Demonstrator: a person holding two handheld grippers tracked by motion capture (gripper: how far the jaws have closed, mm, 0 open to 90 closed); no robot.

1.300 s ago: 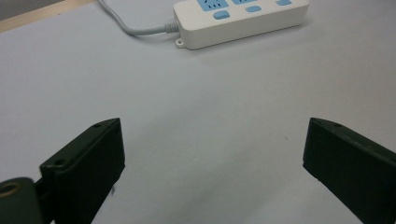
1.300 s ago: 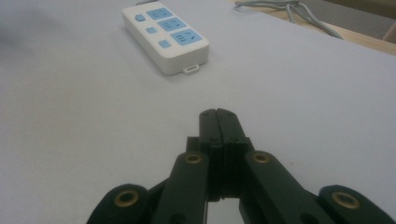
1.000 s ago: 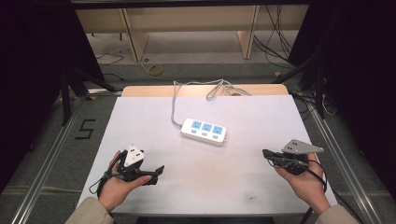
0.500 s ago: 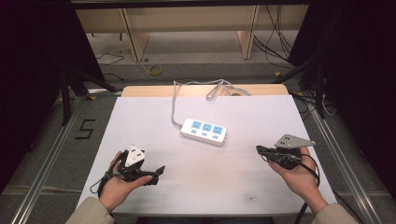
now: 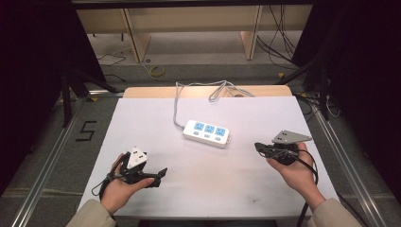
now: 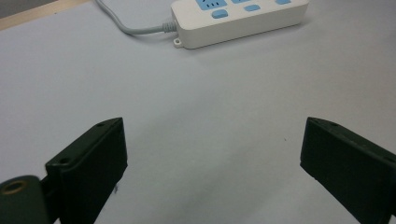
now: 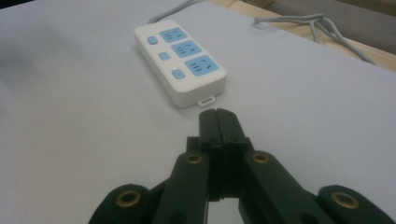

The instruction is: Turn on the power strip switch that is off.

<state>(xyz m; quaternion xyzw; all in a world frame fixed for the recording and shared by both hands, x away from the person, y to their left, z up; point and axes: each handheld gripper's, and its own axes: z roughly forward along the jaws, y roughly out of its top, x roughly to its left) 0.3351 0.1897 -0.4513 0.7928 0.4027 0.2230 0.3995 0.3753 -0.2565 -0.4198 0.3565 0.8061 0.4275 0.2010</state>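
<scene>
Power strip (image 5: 206,133) lies flat, sockets up, about mid-table on the white table (image 5: 142,118), roughly 12 o'clock from the person and slightly toward the far half. Its grey cord (image 5: 177,106) runs off toward 11–12 o'clock and loops past the far edge, so the strip's free end points toward 4 o'clock, at the right hand. Likely laid that way so the sockets and switches face up for access.

Right gripper (image 7: 218,115): jaws clenched together, nothing between them, tips aimed at the strip's near end, close but apart. In the high view it (image 5: 261,148) sits at about 4 o'clock from the strip, held low and nearly level, palm under the body, grey plate on top. Closed tips suggest a poke or push on a switch or on the strip's end rather than a grasp, my read only.

Left gripper (image 6: 212,154): jaws spread wide, empty, bare table between them. High view has it (image 5: 158,174) at 7 o'clock from the strip, well apart, resting low near the near edge, pointed toward 3 o'clock. Looks parked.
</scene>
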